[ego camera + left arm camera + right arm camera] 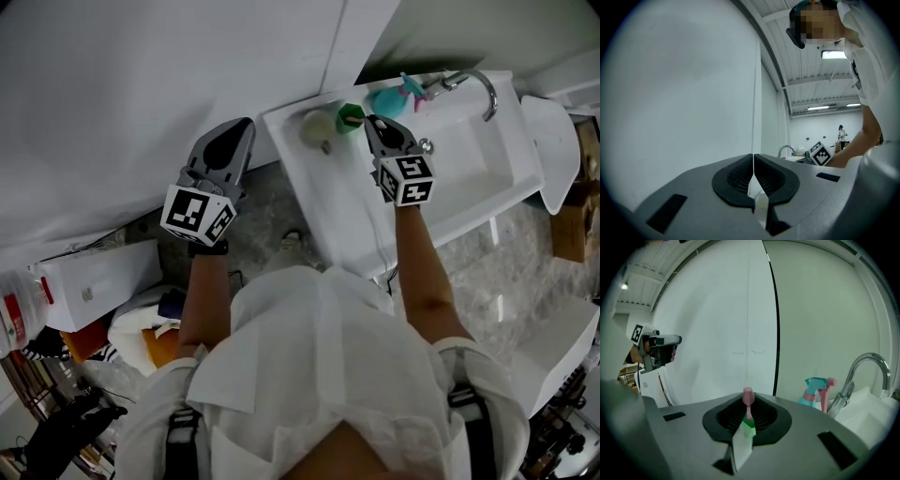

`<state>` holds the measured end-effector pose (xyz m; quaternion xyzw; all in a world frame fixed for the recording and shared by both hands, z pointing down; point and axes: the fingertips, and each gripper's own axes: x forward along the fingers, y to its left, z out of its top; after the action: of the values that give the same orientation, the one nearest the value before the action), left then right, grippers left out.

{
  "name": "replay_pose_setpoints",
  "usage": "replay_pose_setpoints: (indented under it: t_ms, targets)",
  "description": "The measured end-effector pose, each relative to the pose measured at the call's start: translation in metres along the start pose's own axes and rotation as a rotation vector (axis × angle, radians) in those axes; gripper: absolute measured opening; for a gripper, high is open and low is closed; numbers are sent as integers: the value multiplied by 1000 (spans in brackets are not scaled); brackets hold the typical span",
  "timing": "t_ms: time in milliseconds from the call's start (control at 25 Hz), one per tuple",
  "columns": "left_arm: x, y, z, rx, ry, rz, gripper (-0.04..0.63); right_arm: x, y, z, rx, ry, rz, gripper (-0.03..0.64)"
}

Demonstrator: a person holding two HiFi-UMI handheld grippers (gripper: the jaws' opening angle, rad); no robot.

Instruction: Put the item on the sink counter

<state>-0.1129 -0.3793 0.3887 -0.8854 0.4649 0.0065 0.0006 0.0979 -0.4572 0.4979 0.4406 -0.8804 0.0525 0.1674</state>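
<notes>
Right gripper [747, 409] clamps one green, pink-tipped item [748, 396]. Left gripper [753, 162] has its jaws together, empty. One spray bottle [816, 391] stands lower right.

The back of the sink worktop [323, 202] is crowded: a pale lump [317, 127], a green cup [351, 115], a teal spray bottle [389, 99] and the tap [476, 84] stand in a close row, the right claw [371, 122] pinching a pink stick [748, 397] just beside the cup. The basin [464, 159] and the worktop's near part lie open. A white wall [141, 94] hems the left.
</notes>
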Motion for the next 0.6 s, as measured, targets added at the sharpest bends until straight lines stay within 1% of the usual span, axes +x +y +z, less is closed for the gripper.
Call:
replay_pose_setpoints:
  t_ms: [320,440,600]
  targets:
    - [-1,2,-3,-7,14,8,20,26,-3,-27,-1,74,6,26]
    - [0,1,-5,-1,17,-4,20,31,-3,-34,4,87,7,26]
    - [1,1,-3,-5,18,3,20,35,-2,-40,3,100,10,26]
